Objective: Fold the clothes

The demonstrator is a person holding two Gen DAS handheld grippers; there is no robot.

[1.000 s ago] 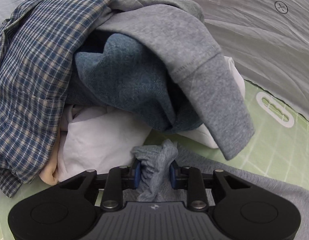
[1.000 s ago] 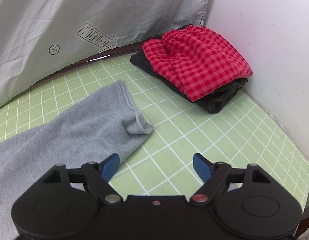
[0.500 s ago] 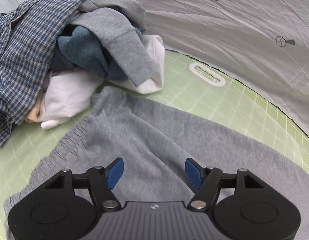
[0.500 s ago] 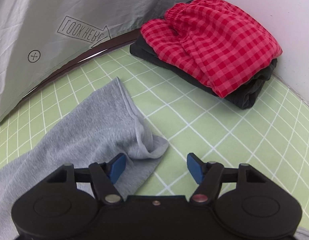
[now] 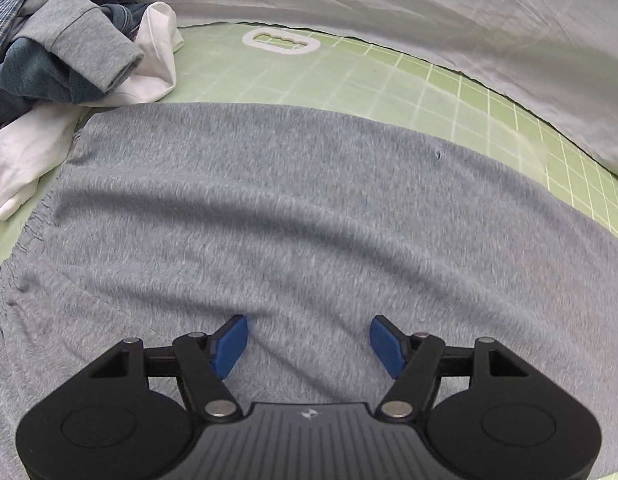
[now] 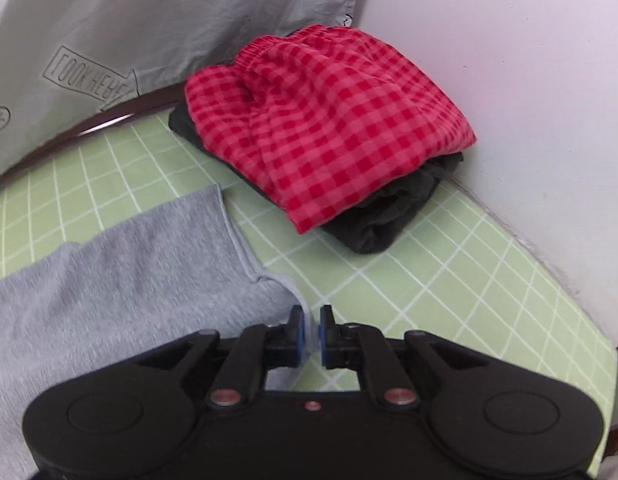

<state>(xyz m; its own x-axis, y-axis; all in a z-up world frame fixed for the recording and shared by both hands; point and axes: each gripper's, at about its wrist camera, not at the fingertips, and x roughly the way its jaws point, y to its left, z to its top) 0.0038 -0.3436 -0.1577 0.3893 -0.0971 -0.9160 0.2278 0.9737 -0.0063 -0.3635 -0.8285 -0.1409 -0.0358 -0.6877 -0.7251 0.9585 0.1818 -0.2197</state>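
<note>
Since a second ago the left gripper has let go of the bunched waistband and been carried away from the clothes pile; its jaws are spread wide above the grey garment, nothing between them. The garment is laid flat across the green gridded tabletop. The right gripper is closing on the garment's hem corner, cloth seen between the blue pads. Red checked shorts are stacked on a dark folded item nearby.
</note>
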